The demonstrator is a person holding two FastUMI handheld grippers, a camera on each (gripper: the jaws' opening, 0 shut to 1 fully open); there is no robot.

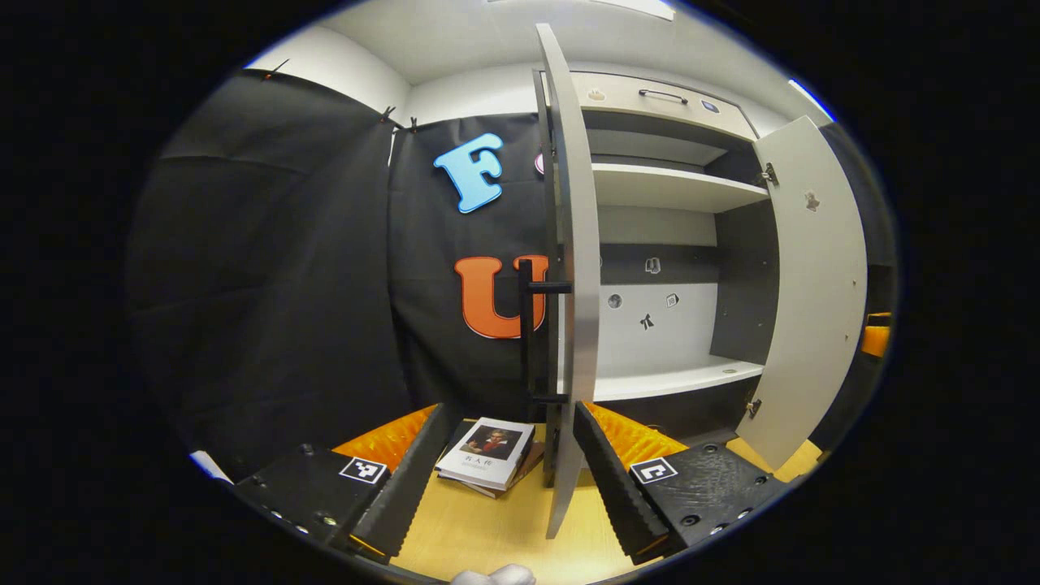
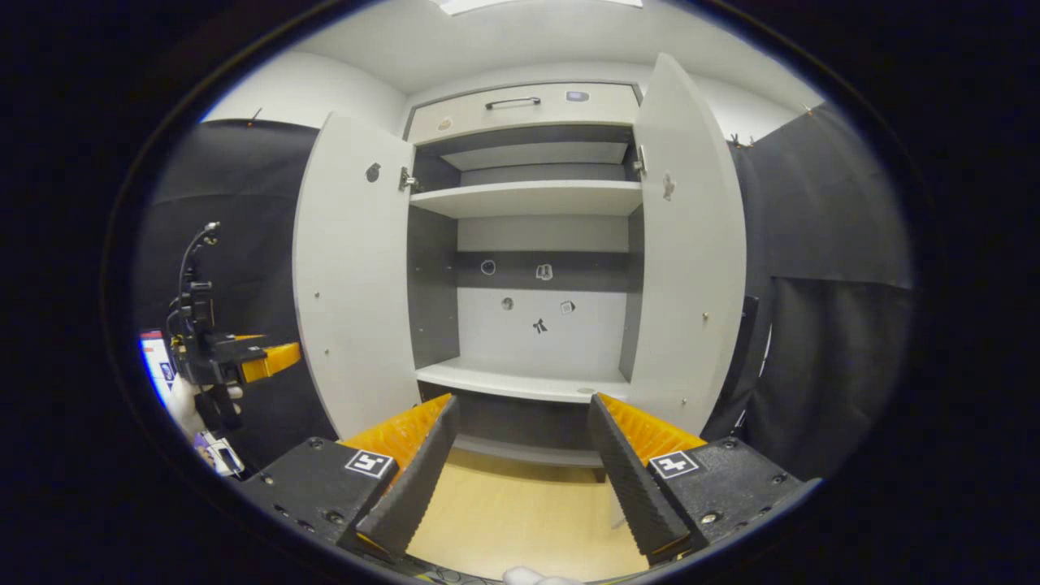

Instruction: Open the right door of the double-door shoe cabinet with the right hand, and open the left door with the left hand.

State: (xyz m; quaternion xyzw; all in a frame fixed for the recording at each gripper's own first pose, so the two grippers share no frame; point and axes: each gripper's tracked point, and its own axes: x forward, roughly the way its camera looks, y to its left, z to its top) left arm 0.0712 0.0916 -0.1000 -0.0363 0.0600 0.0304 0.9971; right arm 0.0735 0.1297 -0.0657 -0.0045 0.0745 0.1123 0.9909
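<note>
Grey stiff-panelled left door stands edge-on ahead of my left claw, fingers apart; its black bar handle offers firm hold; right claw apart too.

Lighting: bright, even, from ceiling panels at top of frame. Shadows: soft, inside cabinet. Focus: sharp. Distortion: strong fisheye bowing toward edges.

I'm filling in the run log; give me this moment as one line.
left door: open | right door: open | left gripper: open, empty | right gripper: open, empty | shelves: bare
</note>
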